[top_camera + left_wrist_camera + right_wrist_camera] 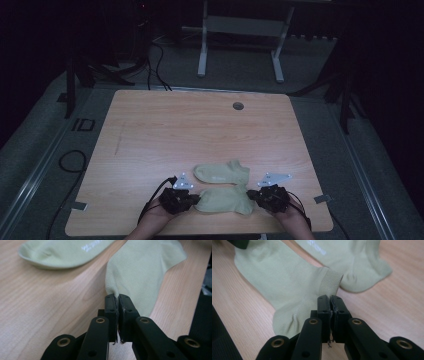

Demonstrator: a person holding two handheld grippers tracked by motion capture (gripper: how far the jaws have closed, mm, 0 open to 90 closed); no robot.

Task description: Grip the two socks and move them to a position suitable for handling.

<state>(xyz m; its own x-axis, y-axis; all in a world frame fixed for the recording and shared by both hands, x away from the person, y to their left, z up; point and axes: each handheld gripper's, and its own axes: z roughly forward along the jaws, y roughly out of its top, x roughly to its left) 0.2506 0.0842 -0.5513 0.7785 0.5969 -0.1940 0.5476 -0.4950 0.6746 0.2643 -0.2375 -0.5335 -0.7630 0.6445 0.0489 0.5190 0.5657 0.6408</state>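
Observation:
Two pale green ankle socks lie near the front of the wooden table (200,125). The near sock (225,200) is held at both ends. My left gripper (192,200) is shut on its toe end (113,291), the fabric pinched between the jaws. My right gripper (256,196) is shut on its ribbed cuff (331,281). The far sock (221,171) lies flat just behind, with white lettering (93,245) on it; it also appears in the right gripper view (352,262).
A round cable hole (238,106) sits at the table's far side. Behind the table stands a white frame (240,35). Cables (70,162) lie on the floor at left. The table's front edge is close under both hands.

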